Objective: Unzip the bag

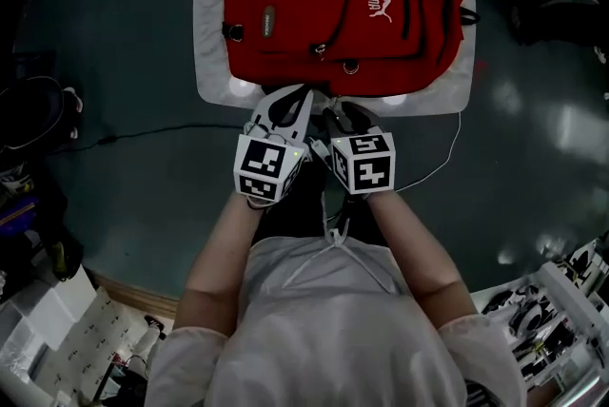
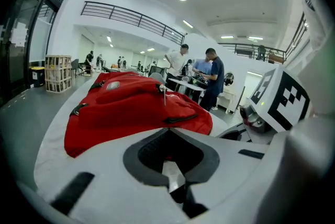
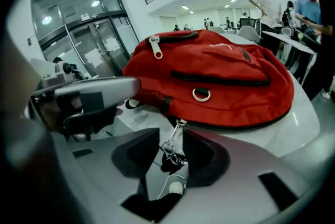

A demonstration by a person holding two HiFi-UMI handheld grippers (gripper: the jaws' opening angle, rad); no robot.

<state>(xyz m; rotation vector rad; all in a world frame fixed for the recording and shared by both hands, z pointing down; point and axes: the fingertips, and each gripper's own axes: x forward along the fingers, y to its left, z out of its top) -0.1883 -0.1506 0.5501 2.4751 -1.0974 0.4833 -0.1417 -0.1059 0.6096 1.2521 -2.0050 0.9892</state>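
A red backpack (image 1: 343, 6) lies flat on a white table (image 1: 214, 15), its bottom edge toward me. Both grippers sit side by side at that near edge. My left gripper (image 1: 303, 93) has its tips together at the bag's hem (image 2: 167, 130); whether cloth is pinched there is hidden. My right gripper (image 1: 335, 115) stands open (image 3: 171, 131). A metal zipper pull (image 3: 172, 147) hangs from the bag's lower seam (image 3: 220, 76) into the gap between its jaws, and the pads do not press on it. A metal ring (image 3: 201, 94) sits on the bag just above.
A black cable (image 1: 152, 131) runs over the dark floor left of the table. Black bags (image 1: 33, 115) lie at far left, and trays of parts (image 1: 542, 319) at lower right. People stand at a table (image 2: 201, 81) further back, and a crate stack (image 2: 57, 74) stands at left.
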